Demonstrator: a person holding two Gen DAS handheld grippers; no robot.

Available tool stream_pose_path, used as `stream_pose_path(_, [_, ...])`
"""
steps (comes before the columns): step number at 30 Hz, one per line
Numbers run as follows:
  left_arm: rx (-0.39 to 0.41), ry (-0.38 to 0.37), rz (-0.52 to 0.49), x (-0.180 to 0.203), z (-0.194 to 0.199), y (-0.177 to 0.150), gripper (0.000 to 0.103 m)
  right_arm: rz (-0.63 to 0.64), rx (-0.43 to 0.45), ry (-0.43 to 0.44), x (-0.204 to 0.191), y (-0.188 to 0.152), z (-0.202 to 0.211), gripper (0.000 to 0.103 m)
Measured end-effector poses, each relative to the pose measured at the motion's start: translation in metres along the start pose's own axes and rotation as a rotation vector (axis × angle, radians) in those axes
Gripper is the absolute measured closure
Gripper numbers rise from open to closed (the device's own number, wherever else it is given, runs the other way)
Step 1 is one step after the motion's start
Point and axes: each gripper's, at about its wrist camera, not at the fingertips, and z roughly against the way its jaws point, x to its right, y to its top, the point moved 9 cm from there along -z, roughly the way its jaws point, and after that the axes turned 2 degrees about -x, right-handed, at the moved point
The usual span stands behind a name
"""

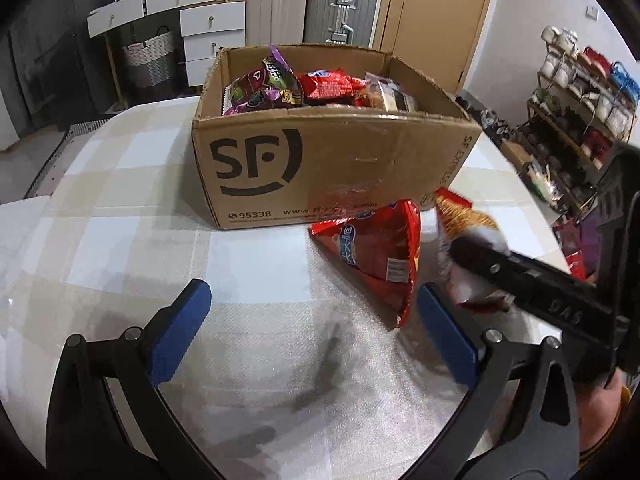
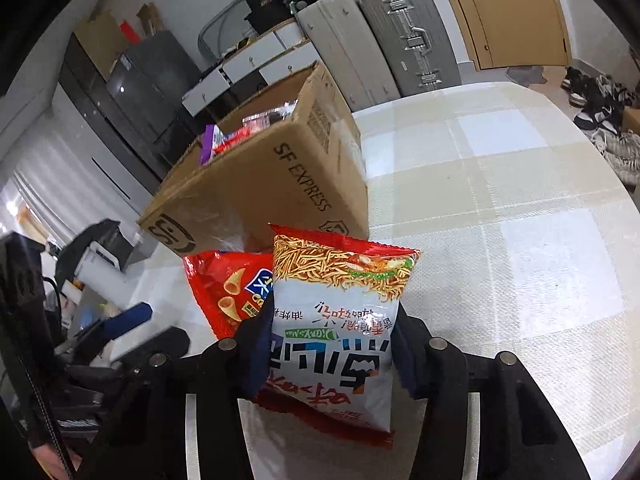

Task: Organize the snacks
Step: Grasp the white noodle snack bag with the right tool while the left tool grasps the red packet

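Step in hand: pickup. The right gripper [image 2: 328, 344] clamps the noodle-snack bag [image 2: 340, 320] just in front of the cardboard box [image 2: 256, 184]. The left gripper [image 1: 312, 336], jaws wide and empty, hovers near the red cone-snack bag [image 1: 376, 256] lying beside the box. Next move, by judgement: lift the held bag over the box rim.

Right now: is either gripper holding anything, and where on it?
Right gripper pinches the noodle snack bag across its lower half, pads on both side edges. Left gripper is open, empty.
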Motion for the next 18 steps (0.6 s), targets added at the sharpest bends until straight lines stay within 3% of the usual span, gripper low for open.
stream_pose_path(11, [-0.005,0.017,-0.006,0.019,0.008,0.008,0.0,0.007,0.14,0.038,-0.01,0.02,0.055,0.053])
stream_pose_path(18, [-0.031,0.022,-0.01,0.031,-0.008,0.023,0.0,-0.028,0.167,0.046,-0.001,0.025,0.071,0.052])
